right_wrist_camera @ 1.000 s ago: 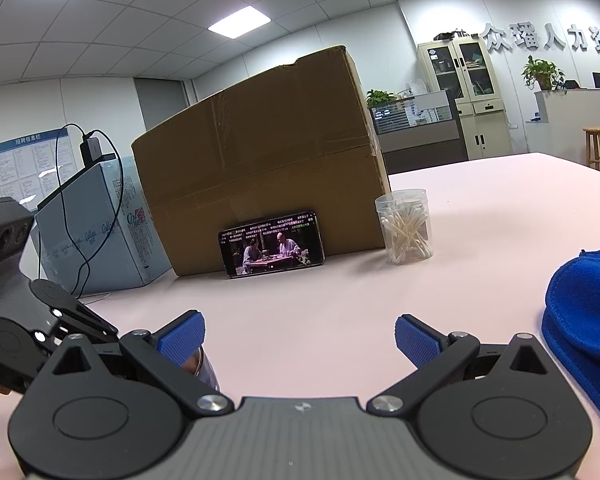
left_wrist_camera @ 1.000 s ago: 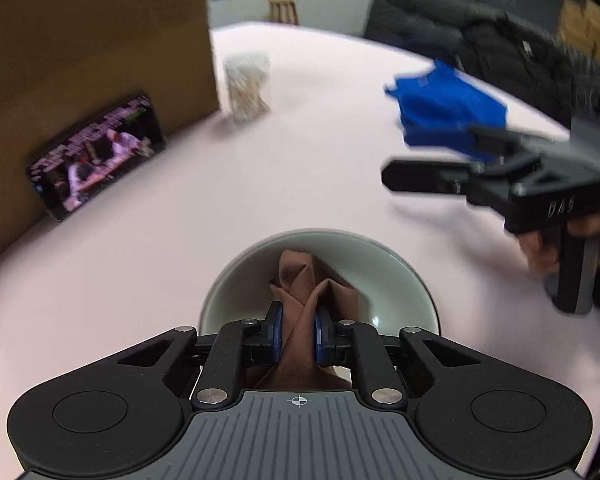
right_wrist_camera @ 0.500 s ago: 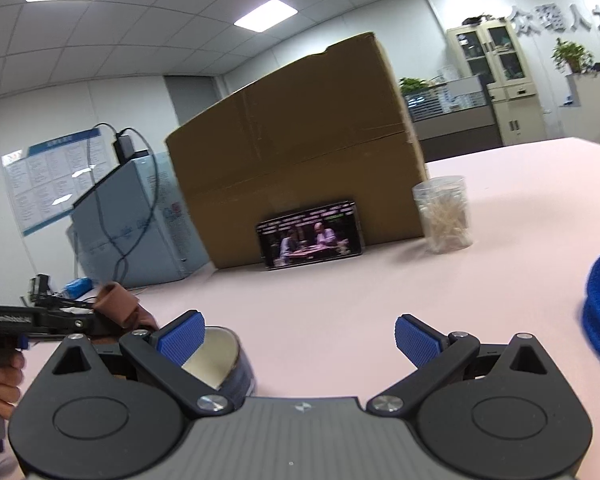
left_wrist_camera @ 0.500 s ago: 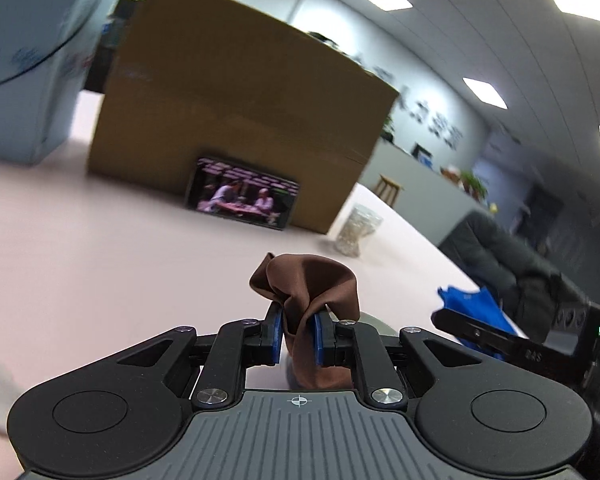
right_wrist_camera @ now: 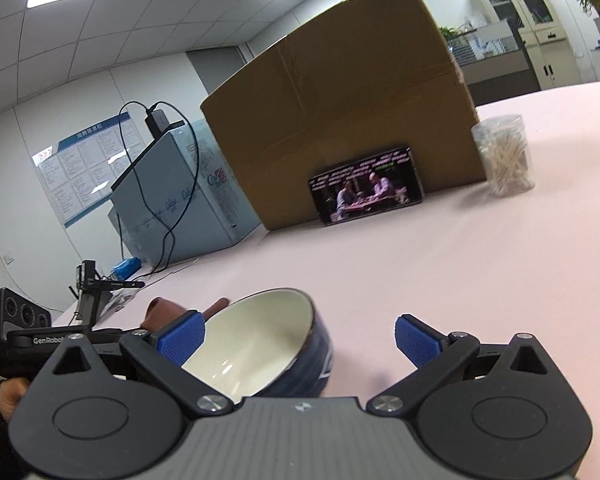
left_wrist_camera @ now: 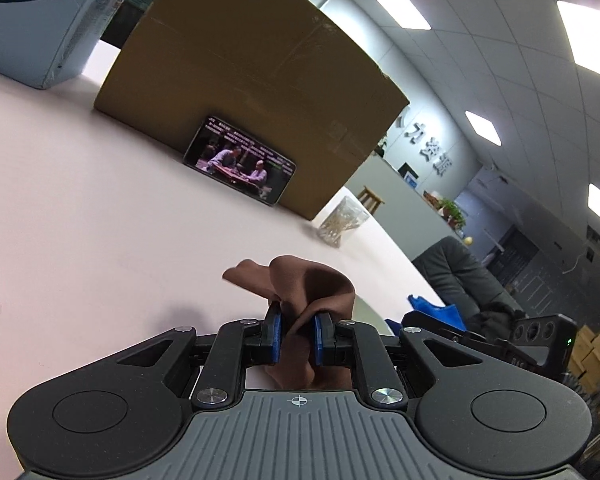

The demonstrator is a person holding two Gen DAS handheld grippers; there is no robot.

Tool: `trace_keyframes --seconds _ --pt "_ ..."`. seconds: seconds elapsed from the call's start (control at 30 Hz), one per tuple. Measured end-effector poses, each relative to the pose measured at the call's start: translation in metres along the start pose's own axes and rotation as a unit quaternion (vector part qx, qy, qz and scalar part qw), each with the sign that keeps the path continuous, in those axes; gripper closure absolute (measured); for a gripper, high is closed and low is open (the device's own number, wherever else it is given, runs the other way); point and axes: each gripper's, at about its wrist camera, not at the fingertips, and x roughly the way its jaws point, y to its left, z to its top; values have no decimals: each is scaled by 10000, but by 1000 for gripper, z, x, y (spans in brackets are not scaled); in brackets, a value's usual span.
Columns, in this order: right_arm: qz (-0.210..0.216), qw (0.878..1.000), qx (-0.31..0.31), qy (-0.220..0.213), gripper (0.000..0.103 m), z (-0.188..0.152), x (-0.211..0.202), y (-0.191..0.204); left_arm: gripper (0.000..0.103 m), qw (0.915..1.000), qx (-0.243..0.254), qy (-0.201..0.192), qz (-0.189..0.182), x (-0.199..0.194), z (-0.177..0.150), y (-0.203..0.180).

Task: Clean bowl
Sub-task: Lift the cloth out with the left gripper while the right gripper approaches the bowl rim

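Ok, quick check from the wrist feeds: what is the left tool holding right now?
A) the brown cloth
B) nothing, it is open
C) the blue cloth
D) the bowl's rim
A: in the left wrist view the left tool has its blue pads closed on the bunched brown cloth; the bowl sits apart, in front of the open right tool.

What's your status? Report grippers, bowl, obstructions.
Left gripper shut on brown cloth. Right gripper open, bowl tilted between its fingers, not clamped. Nothing in the way.
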Motion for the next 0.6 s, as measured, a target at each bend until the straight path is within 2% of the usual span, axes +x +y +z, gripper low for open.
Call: trace_keyframes --seconds 0.2,0.4,0.6 --pt "68 9999 42 100 0 -3 6 9 89 10000 -8 -20 10 6 2 2" --pt "-145 9998 59 143 0 -5 9 11 89 10000 35 -8 31 6 -2 -1" --pt "-356 9989 123 266 13 -6 15 6 87 9996 270 16 83 0 -10 -11"
